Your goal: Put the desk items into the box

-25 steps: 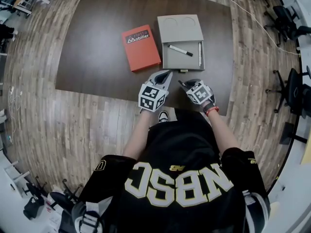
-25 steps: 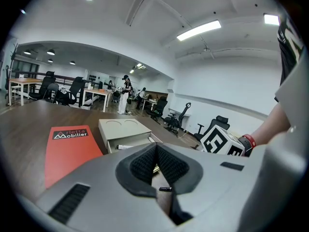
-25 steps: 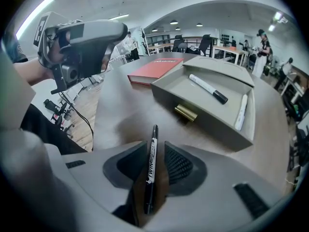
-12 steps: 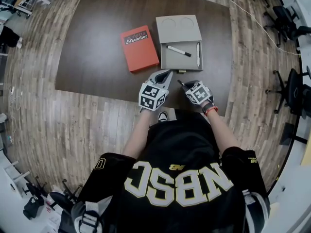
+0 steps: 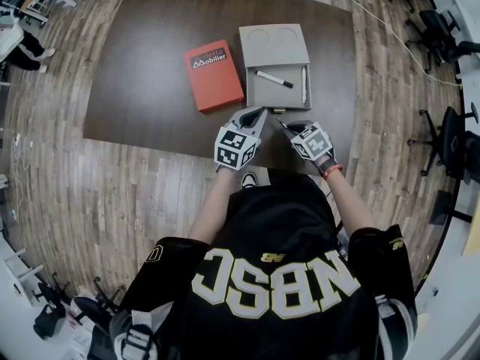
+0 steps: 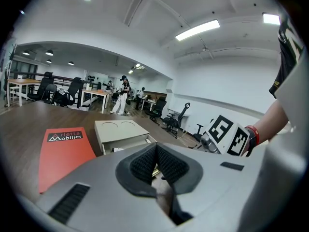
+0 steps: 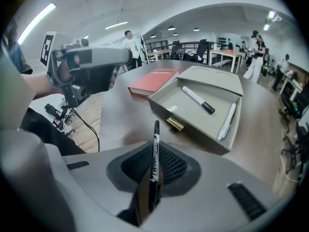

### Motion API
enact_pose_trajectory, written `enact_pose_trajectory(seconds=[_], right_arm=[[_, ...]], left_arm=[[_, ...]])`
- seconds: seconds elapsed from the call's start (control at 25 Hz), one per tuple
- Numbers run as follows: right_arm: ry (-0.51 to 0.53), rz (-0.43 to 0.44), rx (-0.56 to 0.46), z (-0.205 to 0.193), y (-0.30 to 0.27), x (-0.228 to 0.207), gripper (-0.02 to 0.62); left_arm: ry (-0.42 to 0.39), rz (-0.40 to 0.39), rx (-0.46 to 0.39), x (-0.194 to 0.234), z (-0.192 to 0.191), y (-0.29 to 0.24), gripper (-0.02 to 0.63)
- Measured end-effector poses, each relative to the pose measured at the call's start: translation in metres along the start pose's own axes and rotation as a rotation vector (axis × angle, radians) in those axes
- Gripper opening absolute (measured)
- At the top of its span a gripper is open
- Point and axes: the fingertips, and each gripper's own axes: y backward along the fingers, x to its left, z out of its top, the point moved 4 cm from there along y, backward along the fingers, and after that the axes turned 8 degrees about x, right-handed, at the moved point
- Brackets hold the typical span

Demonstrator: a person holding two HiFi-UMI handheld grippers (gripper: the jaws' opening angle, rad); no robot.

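Marker [image 7: 154, 163] clamped between right gripper [image 7: 153, 153] jaws, lower centre of frame; open box [image 7: 193, 123] beyond, centre right. Left gripper [image 6: 155, 159] jaws pressed together, nothing between.

Table [image 5: 150, 88] top is dark brown, smooth and matt. The floor [image 5: 112, 193] around it is grainy wood plank with a soft sheen. The box [image 7: 193, 124] is matt beige, card or plastic, hard to say, with a shiny brass-looking knob [image 7: 175, 124]. The book [image 5: 214, 73] cover is flat matt red. The marker [image 7: 154, 168] is glossy black plastic. The right gripper [image 7: 155, 158] has a smooth matt grey plastic shell, and its pads [image 7: 171, 166] are ribbed black rubber.
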Motion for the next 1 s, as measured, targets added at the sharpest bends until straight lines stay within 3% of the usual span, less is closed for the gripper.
enact_pose_trajectory(seconds=[0.52,1.0], right_arm=[[0.158,0.004,0.026,0.035,0.023,-0.034,0.049],[0.278,0.036,0.069,0.087,-0.004,-0.06,0.049]], left_arm=[[0.035,0.053,-0.017,0.007,0.003,-0.001,0.014],[0.086,0.106,0.004,0.029,0.006,-0.006,0.014]])
